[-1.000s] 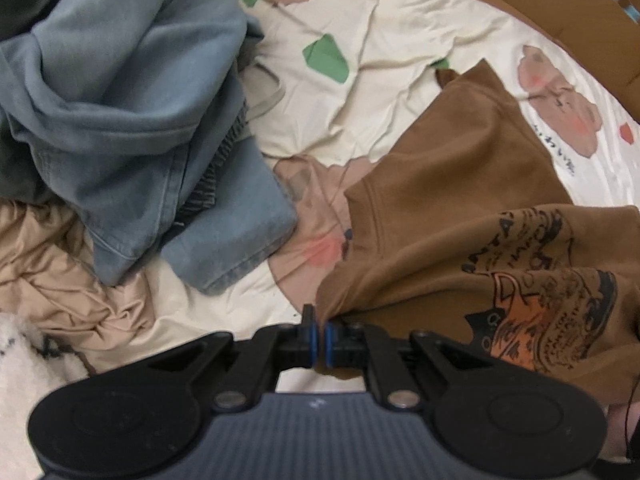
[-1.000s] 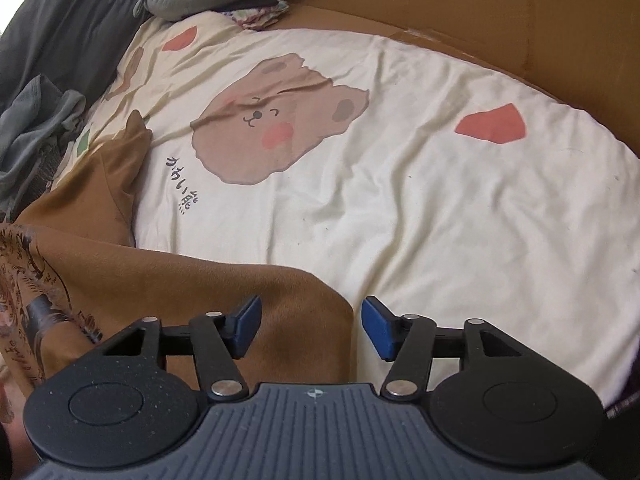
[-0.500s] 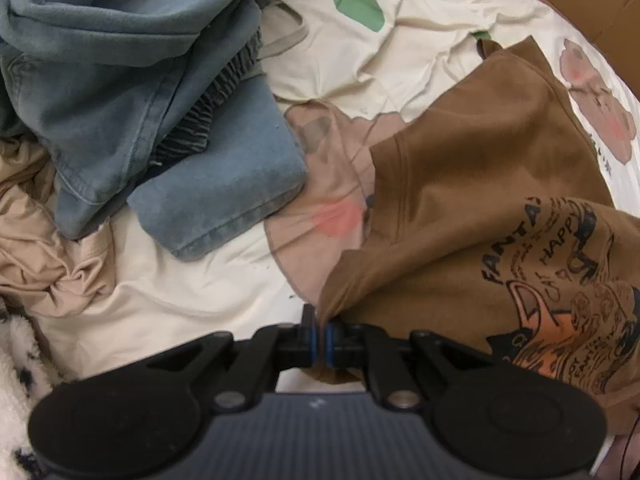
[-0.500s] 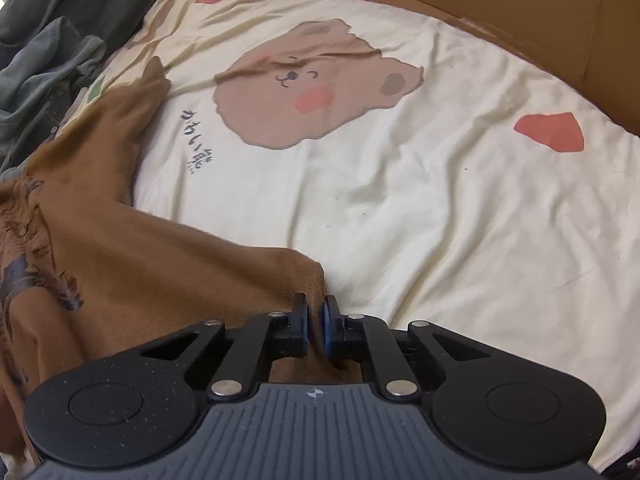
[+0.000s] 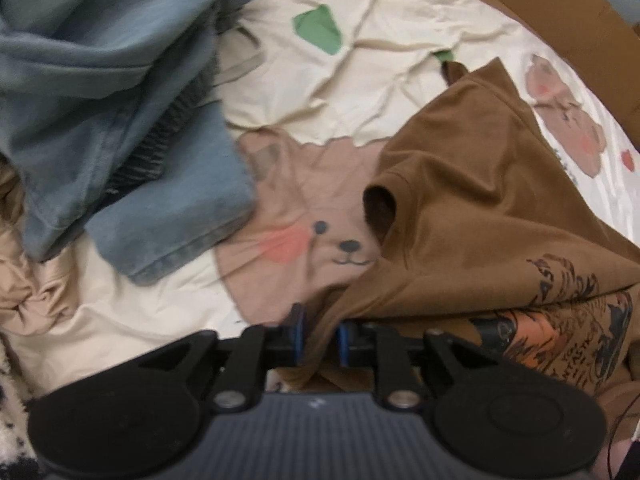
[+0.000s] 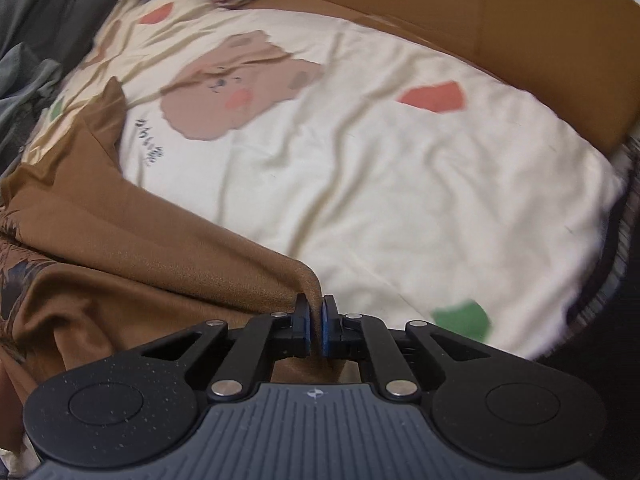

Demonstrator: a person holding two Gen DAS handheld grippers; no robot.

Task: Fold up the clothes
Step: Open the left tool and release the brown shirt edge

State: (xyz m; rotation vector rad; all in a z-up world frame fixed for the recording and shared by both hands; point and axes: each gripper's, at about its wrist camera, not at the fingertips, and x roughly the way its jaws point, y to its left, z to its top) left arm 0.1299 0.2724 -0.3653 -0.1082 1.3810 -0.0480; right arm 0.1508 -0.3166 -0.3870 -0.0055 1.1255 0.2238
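A: Report the pose and state of each claw.

B: The left claw (image 5: 320, 340) points steeply down at the bed. Its jaws are opening; a fold of the brown T-shirt (image 5: 480, 208) hangs between the blue pads (image 5: 297, 340), and the pads no longer press on it. The right claw (image 6: 315, 328) also points down, at a lesser angle. Its jaws are closed on a corner of the same brown T-shirt (image 6: 160, 264).

A: Location of the task item?

B: The brown T-shirt lies on the cream bedsheet (image 6: 360, 184), bunched between the two claws. One sleeve opening faces the left wrist camera.

A: Legible writing?

B: The T-shirt carries a black and orange graphic print (image 5: 568, 320); its lettering is too blurred to read. Small dark characters (image 6: 150, 148) sit beside the bear print (image 6: 236, 88) on the sheet; not legible.

A: Surrounding items?

B: A pile of blue jeans (image 5: 112, 120) lies left of the T-shirt, apart from it, with a beige garment (image 5: 28, 288) below the pile. Brown cardboard (image 6: 500, 28) borders the far edge of the bed. Grey fabric (image 6: 36, 40) lies at the upper left of the right wrist view.
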